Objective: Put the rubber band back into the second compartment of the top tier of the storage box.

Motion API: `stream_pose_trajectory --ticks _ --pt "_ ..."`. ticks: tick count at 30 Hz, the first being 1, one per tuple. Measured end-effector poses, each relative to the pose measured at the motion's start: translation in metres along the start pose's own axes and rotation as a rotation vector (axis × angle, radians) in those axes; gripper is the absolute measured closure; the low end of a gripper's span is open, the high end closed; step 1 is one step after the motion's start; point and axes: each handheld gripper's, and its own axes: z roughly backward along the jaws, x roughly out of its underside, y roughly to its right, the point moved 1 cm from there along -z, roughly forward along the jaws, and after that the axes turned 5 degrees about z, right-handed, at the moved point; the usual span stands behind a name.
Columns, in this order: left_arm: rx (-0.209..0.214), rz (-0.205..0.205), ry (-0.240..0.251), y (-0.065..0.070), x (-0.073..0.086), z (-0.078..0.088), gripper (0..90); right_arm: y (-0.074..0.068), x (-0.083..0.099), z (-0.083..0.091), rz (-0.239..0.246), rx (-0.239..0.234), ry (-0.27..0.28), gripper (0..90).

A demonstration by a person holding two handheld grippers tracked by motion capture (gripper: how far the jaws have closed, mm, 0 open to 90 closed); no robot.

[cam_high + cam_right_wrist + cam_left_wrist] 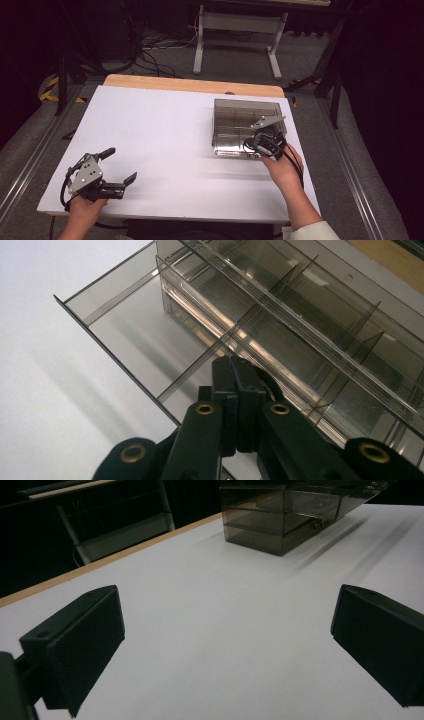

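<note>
Smoked-clear drawer box [248,125] sits on the white tabletop [165,135] at about 2 o'clock from its centre, near the far right edge. One lower drawer [135,340] is pulled partly out, with thin dividers inside. Right gripper [256,142] is at the box's near side, at its 6 o'clock. Its fingers [235,390] are pressed together over the open drawer; nothing visibly between them. Left gripper [117,165] rests at the tabletop's 8 o'clock, well apart from the box, fingers [80,645] spread wide and empty.
</note>
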Motion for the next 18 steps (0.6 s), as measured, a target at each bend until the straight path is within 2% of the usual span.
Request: stream_pose_trajectory --ticks 2,4,12,18 --pt "0.002 0.001 -0.001 0.0 0.0 0.0 1.6 -0.001 0.0 0.001 0.012 -0.001 0.013 85.2" --pt "0.002 0.0 -0.001 0.0 0.0 0.0 1.6 -0.001 0.0 0.002 0.013 0.002 0.017 85.2" --pt "0.002 0.001 -0.002 0.0 0.0 0.0 1.6 -0.002 0.0 0.021 0.021 0.013 0.056 90.0" --pt "0.004 0.012 -0.002 0.001 0.001 0.0 1.6 -0.001 0.005 0.027 0.02 0.009 0.043 90.0"
